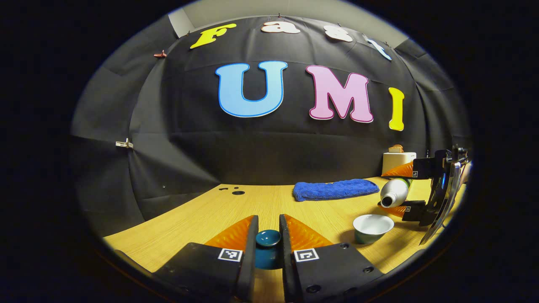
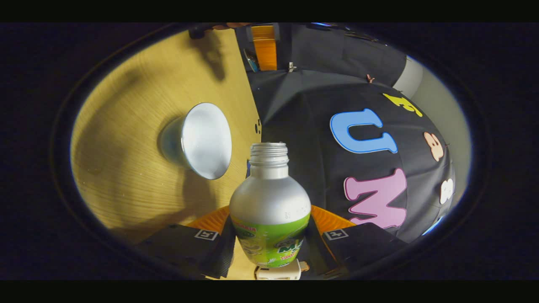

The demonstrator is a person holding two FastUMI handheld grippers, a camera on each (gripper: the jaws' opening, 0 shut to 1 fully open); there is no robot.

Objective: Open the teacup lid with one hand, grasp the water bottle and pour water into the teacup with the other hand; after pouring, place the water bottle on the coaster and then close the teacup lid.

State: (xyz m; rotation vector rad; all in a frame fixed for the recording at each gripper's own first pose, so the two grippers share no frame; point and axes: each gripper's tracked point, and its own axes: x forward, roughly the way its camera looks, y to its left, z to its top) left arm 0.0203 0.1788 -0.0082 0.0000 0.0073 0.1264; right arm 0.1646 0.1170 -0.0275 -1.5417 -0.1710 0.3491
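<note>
In the left gripper view, the left tool [image 1: 268,235] is seen low over the wooden worktop [image 1: 261,202], and the dark teal lid [image 1: 268,248] is clamped between its two fingers, with the lid's knob showing just above the fingertips. Ahead of this tool and off to its right, the teacup [image 1: 372,227] stands upright on the worktop with its pale inside uncovered. Just above and beyond the cup, the bottle [image 1: 395,192] is held tipped on its side, its open mouth turned toward the cup's rim but apart from it. The bottle is gripped by the right tool [image 1: 410,189], seen at the far right of this view. Farther ahead, a folded blue cloth [image 1: 334,189] lies on the worktop, and a pale box [image 1: 398,162] stands beyond it near the black wall.

In the right gripper view, the right tool [image 2: 269,229] is closed on the bottle [image 2: 270,210], both fingers pressed against the labelled body. The silver shoulder and the uncapped threaded neck point straight ahead from the tool. The teacup [image 2: 202,141] is seen ahead and to the left of the bottle's neck, its opening faced toward the camera, on the worktop [image 2: 126,168]. Whether water is leaving the bottle cannot be told.
</note>
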